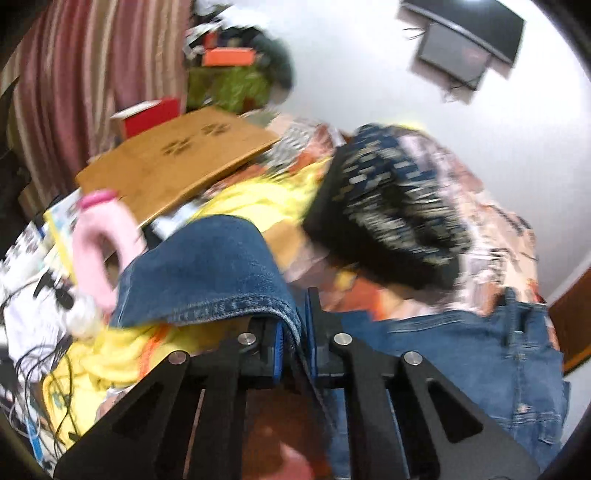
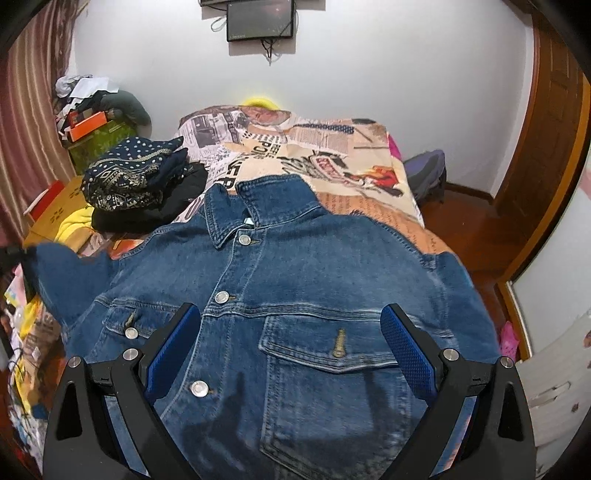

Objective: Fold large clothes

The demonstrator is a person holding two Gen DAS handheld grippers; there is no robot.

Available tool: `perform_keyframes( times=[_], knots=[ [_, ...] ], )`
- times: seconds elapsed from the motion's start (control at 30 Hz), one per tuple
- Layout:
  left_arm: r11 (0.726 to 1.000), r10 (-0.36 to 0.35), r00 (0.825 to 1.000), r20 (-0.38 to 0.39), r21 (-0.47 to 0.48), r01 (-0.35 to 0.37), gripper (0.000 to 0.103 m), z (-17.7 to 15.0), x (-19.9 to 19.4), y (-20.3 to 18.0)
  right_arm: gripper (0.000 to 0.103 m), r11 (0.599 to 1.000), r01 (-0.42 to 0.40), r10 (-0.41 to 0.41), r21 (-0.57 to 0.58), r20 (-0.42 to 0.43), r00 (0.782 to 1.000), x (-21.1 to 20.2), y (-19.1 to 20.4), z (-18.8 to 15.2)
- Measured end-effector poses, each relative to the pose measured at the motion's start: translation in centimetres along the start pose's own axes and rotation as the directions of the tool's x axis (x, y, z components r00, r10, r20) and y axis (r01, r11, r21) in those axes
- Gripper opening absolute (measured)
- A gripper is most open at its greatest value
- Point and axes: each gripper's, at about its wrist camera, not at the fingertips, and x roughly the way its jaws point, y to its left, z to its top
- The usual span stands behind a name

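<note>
My left hand-held gripper was closed tight on a hem edge of the denim jacket; I saw the blue cloth pinched between its two blue pads, and a flap of denim with a stitched seam lay folded over the left finger. The picture from this side was blurred. My right hand-held gripper stood wide open above the chest of the jacket and it held nothing; its blue pads were well apart, one on each side of the chest pocket.

The jacket itself lay spread on the bed, front side up, with the collar pointing toward the far wall and the metal buttons closed down the middle. In the right view one sleeve end at the left edge was lifted off the bed.

Under the jacket was a bedcover with newspaper print. Just beside the collar, to its left, a stack of folded clothes sat on the bed, dark cloth with a dotted pattern on top. Beyond it I saw a yellow cloth and a wooden board. A pink bottle stood near the left gripper. A dark screen hung on the white wall behind the bed.
</note>
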Motion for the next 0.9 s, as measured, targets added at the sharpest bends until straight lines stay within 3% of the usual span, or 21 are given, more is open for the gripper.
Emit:
perform_keyframes(
  times=[0.23,0.4,0.53,0.67,0.77,0.83,0.9],
  knots=[
    [0.985,-0.127,0.991,0.039,0.125,0.121,0.004,0.2,-3.4,-7.8,0.097,1.0,-0.001,0.001,-0.003,0.035,0.999,-1.4,-1.2,-0.4],
    [0.943,-0.216,0.976,0.004,0.259,0.207,0.004,-2.2,-4.9,-14.0,0.097,1.0,0.007,-0.007,-0.006,0.046,0.999,-2.0,-1.8,-0.8],
    [0.88,-0.271,0.956,-0.111,0.373,0.293,0.004,-6.0,-4.6,-18.6,0.097,1.0,0.009,-0.008,-0.002,0.047,0.999,-2.2,-2.2,-1.3],
    [0.829,-0.246,0.94,-0.238,0.451,0.331,0.004,-10.6,-3.1,-21.7,0.097,1.0,0.009,-0.009,0.001,0.044,0.999,-2.4,-2.6,-1.8],
    [0.812,-0.213,0.924,-0.319,0.468,0.349,0.004,-13.4,-1.9,-22.7,0.097,1.0,0.009,-0.009,-0.001,0.039,0.999,-2.4,-2.7,-2.1],
    [0.806,-0.193,0.915,-0.353,0.476,0.353,0.01,-14.8,-1.5,-23.1,0.097,1.0,0.01,-0.01,-0.004,0.034,0.999,-2.4,-2.7,-2.2],
    [0.801,-0.19,0.901,-0.39,0.469,0.372,0.028,-15.9,-1.2,-23.0,0.097,1.0,0.011,-0.011,-0.009,0.028,1.0,-2.2,-2.6,-2.3]
  ],
)
